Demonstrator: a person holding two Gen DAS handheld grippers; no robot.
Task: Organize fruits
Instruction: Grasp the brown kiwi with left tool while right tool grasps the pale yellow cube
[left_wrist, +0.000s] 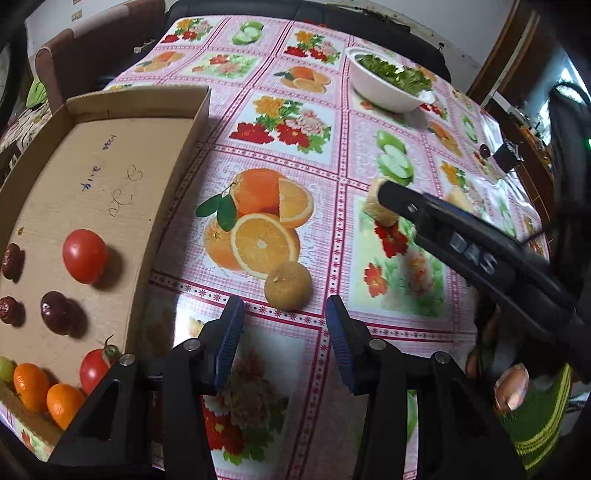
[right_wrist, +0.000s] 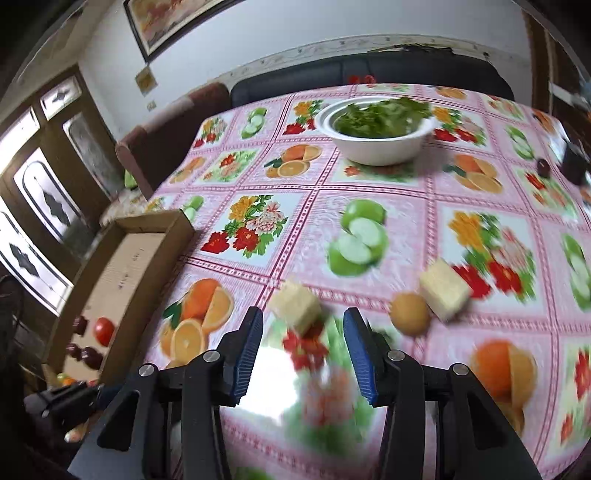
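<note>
My left gripper (left_wrist: 286, 332) is open, its blue pads just short of a dull yellow round fruit (left_wrist: 288, 284) on the tablecloth. To its left a cardboard tray (left_wrist: 177, 177) holds a tomato (left_wrist: 85, 255), dark dates (left_wrist: 55, 312), small oranges (left_wrist: 31, 386), a cherry tomato (left_wrist: 94, 369) and a green grape (left_wrist: 5, 367). My right gripper (right_wrist: 304, 343) is open too, with a pale yellow cube (right_wrist: 295, 306) at its fingertips, touching neither pad. In the left wrist view the right gripper (left_wrist: 386, 192) hangs over that cube (left_wrist: 380, 212). Right of the cube lie a brownish round fruit (right_wrist: 410, 314) and a second cube (right_wrist: 443, 291).
A white bowl of greens (right_wrist: 376, 147) stands at the far middle of the table. A small dark fruit (right_wrist: 543, 166) and a black object (right_wrist: 572, 162) sit at the far right edge. A hand in a green sleeve (left_wrist: 513, 387) holds the right gripper. Chairs stand beyond the table.
</note>
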